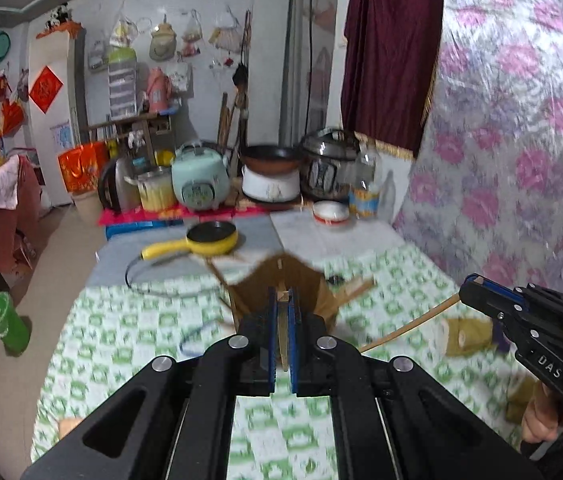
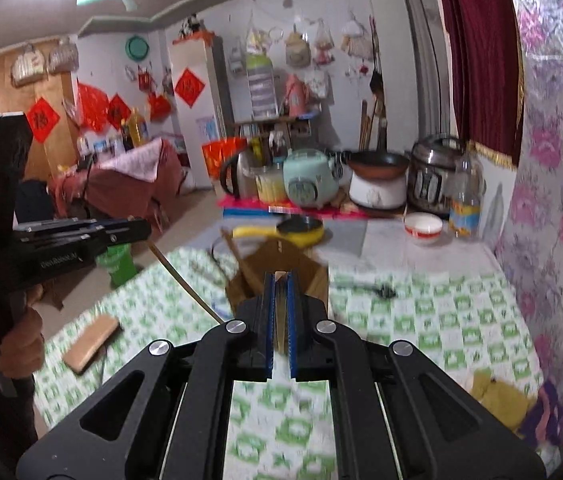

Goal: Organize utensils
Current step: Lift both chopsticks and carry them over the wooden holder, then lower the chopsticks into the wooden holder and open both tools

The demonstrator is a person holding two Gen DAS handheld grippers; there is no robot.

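Both tongs are clamped on thin wooden sticks, likely chopsticks. Left tongs (image 1: 281,308) pinch one stick (image 1: 282,320) running lengthwise between the blue pads (image 1: 270,320); right tongs (image 2: 280,292) do the same with another stick (image 2: 280,312). In the left wrist view the right unit sits at 3 o'clock with its stick (image 1: 409,326) trailing out low toward 8 o'clock over the worktop (image 1: 129,320); in the right wrist view the left one's stick (image 2: 185,280) slants down toward 5 o'clock.

Brown wooden holder box (image 1: 281,280) stands just ahead of both, at 12 o'clock, with a few sticks already leaning in it. Dark spoon-like utensil (image 2: 381,290) lies at 2 o'clock on the green checked cloth; blurred, can't confirm. Yellow pan (image 1: 211,238) sits further back.

Sticks look light, stiff, smooth, so prone to swivel or slide in the pads. Best hold is near mid-length, square across. Holder looks light too; a sideways poke could tip it.
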